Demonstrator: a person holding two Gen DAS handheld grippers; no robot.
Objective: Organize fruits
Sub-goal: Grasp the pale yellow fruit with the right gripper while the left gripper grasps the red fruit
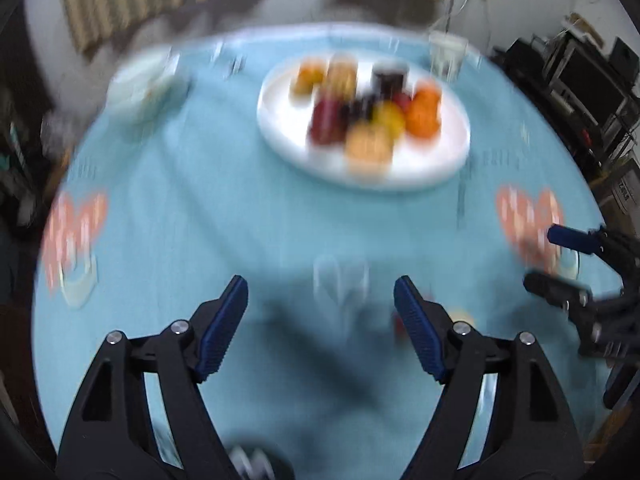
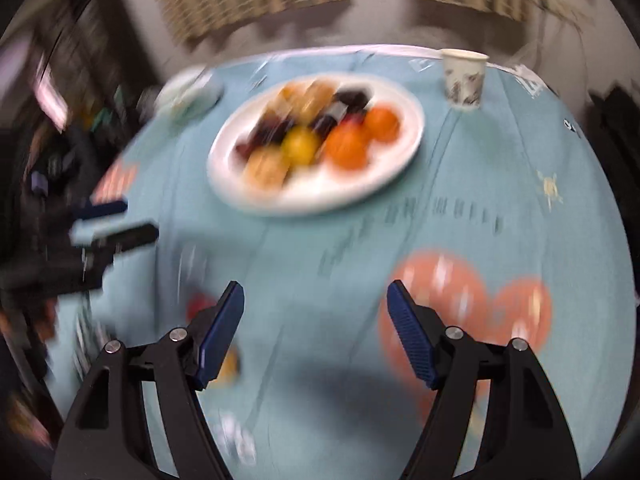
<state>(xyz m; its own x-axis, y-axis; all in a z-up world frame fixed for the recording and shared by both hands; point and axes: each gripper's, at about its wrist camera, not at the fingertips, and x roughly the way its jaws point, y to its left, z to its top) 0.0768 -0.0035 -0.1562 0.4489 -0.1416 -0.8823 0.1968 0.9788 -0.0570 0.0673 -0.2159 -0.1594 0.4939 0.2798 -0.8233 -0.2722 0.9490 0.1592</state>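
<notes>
Both grippers hang over the blue-clothed desk [image 1: 200, 208] short of the white plate [image 1: 440, 160], each with jaws standing wide and nothing between them. The fruits [image 1: 360, 120] sit heaped on that plate, straight ahead of the left gripper [image 1: 320, 312] and ahead-left of the right gripper [image 2: 314, 312]. Neither looks clearly nearer.

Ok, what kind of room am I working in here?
Probably a home dining room, though the blur limits certainty: a round table under a blue printed cloth, a white plate of fruit, a paper cup, and striped curtains behind.
</notes>
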